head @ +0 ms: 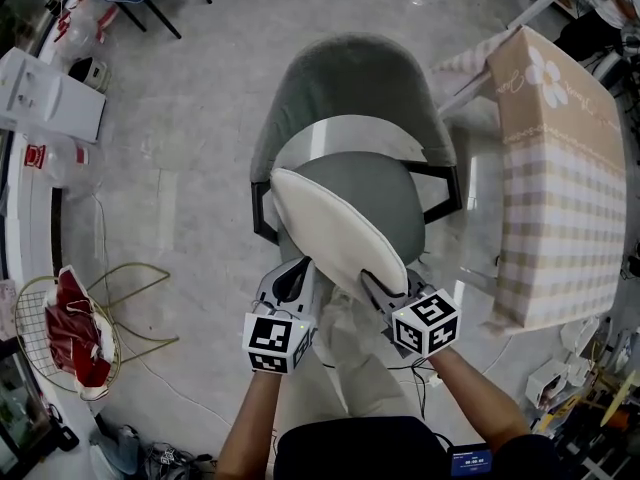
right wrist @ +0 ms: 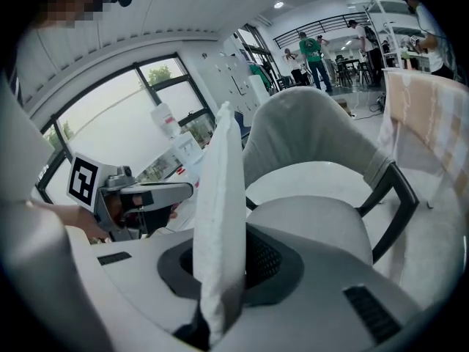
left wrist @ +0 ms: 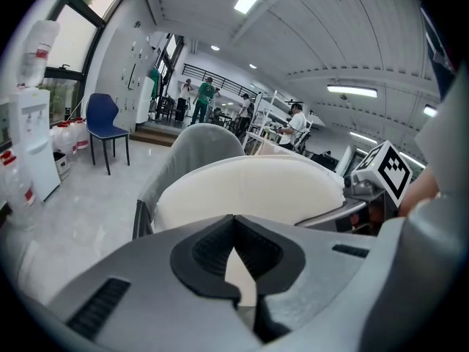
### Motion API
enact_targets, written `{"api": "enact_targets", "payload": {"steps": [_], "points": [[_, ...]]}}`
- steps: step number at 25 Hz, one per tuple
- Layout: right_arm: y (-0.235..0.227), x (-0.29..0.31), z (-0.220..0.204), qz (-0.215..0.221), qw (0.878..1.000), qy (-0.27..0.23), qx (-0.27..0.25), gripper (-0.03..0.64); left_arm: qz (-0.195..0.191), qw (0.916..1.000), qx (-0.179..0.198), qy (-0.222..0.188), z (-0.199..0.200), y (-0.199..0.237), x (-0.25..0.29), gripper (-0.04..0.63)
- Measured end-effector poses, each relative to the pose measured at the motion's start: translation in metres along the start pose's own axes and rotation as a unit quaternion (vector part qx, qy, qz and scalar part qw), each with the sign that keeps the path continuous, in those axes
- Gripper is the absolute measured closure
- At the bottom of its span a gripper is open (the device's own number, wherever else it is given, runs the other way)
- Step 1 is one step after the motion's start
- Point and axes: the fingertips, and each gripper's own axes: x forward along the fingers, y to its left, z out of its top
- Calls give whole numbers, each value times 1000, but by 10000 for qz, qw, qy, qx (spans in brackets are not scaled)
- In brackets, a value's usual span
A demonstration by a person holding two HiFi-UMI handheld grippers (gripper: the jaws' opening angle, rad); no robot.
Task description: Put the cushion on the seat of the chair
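- The left gripper [head: 296, 280] has its jaws drawn in on the near rim of the cushion [head: 335, 230]. A sliver of cream fabric shows between the dark pads in the left gripper view.
- The right gripper [head: 374, 286] pinches the same rim just beside it, and the cushion [right wrist: 220, 211] rises edge-on from its closed jaws.
- The cream, round cushion hangs tilted at the centre of the head view. Its held edge is toward the person and its far edge is over the front of the seat [head: 388, 200]. I can't tell whether it touches the seat.
- The grey chair [head: 345, 78] stands just beyond, with its curved back at the top centre.
- A checked cloth [head: 560, 183] drapes a table at the right.
- A wire basket [head: 40, 353] holding red fabric sits at the lower left.
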Motion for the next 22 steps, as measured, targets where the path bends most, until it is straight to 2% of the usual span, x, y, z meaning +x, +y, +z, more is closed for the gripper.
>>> {"api": "enact_targets", "payload": {"steps": [11,22], "points": [[-3,6,-10,21,9999,127,116,554,-28,10000,-65,59,-10,2,2,591],[-35,7,-12,-397,9987,166,264,551,-30,10000,-55,54,-8,4,9,591]]}}
